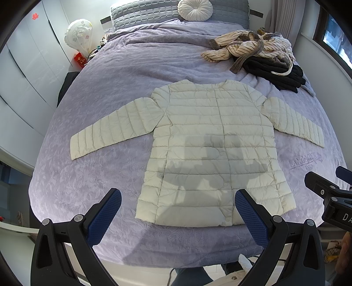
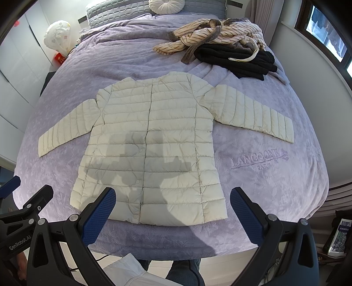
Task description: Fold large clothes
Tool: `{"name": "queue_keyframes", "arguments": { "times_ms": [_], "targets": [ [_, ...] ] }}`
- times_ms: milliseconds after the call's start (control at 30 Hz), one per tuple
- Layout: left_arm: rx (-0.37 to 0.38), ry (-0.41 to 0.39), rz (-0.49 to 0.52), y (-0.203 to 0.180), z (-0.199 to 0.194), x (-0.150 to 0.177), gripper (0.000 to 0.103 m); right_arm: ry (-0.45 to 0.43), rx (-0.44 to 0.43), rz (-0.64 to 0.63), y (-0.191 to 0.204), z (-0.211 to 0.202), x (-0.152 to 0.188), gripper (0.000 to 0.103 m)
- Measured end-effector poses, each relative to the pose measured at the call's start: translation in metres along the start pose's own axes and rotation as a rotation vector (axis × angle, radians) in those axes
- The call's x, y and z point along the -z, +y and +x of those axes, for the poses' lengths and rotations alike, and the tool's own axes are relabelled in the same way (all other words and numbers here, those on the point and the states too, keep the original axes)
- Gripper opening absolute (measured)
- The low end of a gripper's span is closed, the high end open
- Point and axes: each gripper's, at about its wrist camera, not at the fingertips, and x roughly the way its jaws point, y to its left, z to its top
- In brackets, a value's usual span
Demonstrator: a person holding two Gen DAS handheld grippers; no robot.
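A cream quilted jacket lies flat, front up and snapped closed, on a lavender bedspread. Both sleeves are spread out to the sides and the hem points toward me. My left gripper hovers open above the hem, its blue-padded fingers wide apart and empty. In the right wrist view my right gripper is likewise open and empty above the hem. Each gripper's body shows at the edge of the other's view. Their shadows fall on the jacket.
A heap of striped and black clothes sits at the far right of the bed. Grey pillows and a round white cushion lie at the head. Wardrobe doors stand left, a wall and window right. A person's legs show below.
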Motion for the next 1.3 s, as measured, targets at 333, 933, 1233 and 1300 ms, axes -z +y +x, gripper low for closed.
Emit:
{"name": "queue_keyframes", "arguments": {
  "times_ms": [333,933,1233,1300],
  "targets": [
    [0.003,-0.001,-0.001,-0.004,0.0,-0.004,0.103,0.001,0.0,0.0,0.001,0.001,0.0,0.103],
    [0.022,0.018,-0.015,0.0,0.006,0.003,0.103,0.014,0.007,-0.003,0.005,0.009,0.003,0.103],
    [0.049,0.038,-0.07,0.042,0.022,-0.003,0.103,0.052,-0.011,0.001,0.03,0.024,-0.007,0.103],
    [0.048,0.045,-0.089,0.055,0.027,-0.004,0.103,0.061,-0.02,0.006,0.037,0.028,-0.009,0.103]
  ]
}}
